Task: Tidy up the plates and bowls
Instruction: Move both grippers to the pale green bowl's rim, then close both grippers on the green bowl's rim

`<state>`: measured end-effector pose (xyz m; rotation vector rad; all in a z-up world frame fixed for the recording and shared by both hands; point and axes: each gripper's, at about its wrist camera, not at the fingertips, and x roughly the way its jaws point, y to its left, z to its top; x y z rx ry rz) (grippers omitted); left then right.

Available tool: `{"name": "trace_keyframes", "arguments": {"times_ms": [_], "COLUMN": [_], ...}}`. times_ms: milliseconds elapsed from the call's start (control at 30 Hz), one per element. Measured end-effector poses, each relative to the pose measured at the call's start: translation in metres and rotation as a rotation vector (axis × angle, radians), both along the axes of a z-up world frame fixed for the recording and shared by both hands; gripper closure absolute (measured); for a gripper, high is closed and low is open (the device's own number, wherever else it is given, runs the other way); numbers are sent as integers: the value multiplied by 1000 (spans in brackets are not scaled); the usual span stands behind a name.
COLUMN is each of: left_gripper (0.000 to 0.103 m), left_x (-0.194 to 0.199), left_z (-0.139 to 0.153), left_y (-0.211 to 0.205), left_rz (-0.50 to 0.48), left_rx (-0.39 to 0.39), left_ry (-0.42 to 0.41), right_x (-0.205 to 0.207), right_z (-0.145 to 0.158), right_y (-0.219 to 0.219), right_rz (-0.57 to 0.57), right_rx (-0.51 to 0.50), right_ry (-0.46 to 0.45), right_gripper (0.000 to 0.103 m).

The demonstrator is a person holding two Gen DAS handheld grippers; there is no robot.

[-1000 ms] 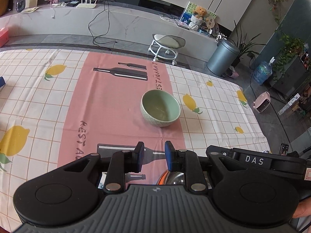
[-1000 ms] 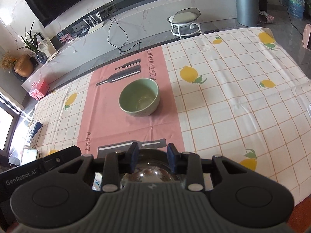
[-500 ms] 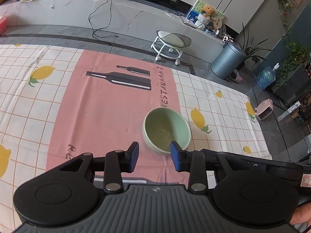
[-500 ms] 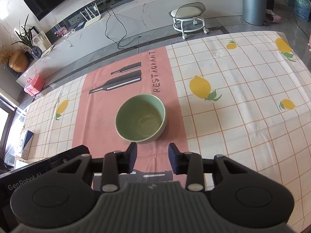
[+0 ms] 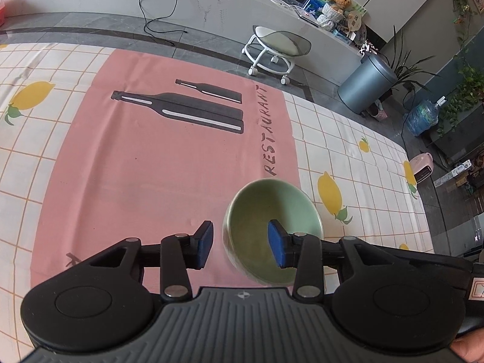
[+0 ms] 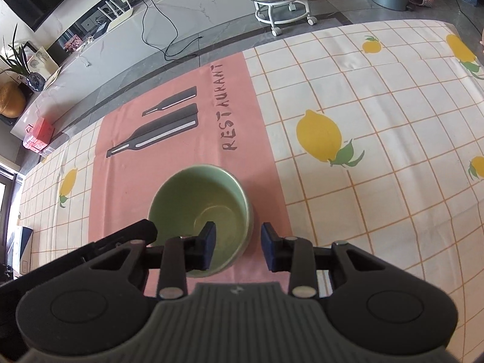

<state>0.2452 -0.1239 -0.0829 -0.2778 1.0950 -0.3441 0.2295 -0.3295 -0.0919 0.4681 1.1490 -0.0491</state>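
We have both claws spread apart and empty, each straddling a side of the green bowl (image 5: 272,230). On the left claw (image 5: 240,243), the bowl's near-left wall sits in the gap, its centre toward 1 o'clock. On the right claw (image 6: 237,245), the right wall sits in the gap, the centre toward 11 o'clock. Neither looks clearly nearer. The bowl is round, glossy pale green, upright and empty, on the surface's pink runner (image 5: 145,163).

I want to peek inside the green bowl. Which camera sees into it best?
The right wrist view: it looks down into the green bowl, showing its bare bottom ring. The left wrist view shows the bowl more from the side, with a fingertip covering part of the inside.
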Motion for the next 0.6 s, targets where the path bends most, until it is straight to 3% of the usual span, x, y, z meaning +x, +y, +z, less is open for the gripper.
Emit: {"name": "trace_keyframes", "arguments": {"times_ms": [167,400,600], "left_gripper": [65,89,91], "left_x": [9,12,10], "left_z": [-17,-29,-27], "left_y": [-8,-10,-11], "left_rz": [1,-1,6], "left_rx": [27,54,75], "left_ry": [42,62,55], "right_x": [8,11,11], "right_z": [-20,-34,-34], "right_y": [-2,-3,-4], "right_rz": [-19,-30,-41], "right_rx": [18,66,79], "right_ry": [52,68,69], "right_gripper": [79,90,91]}}
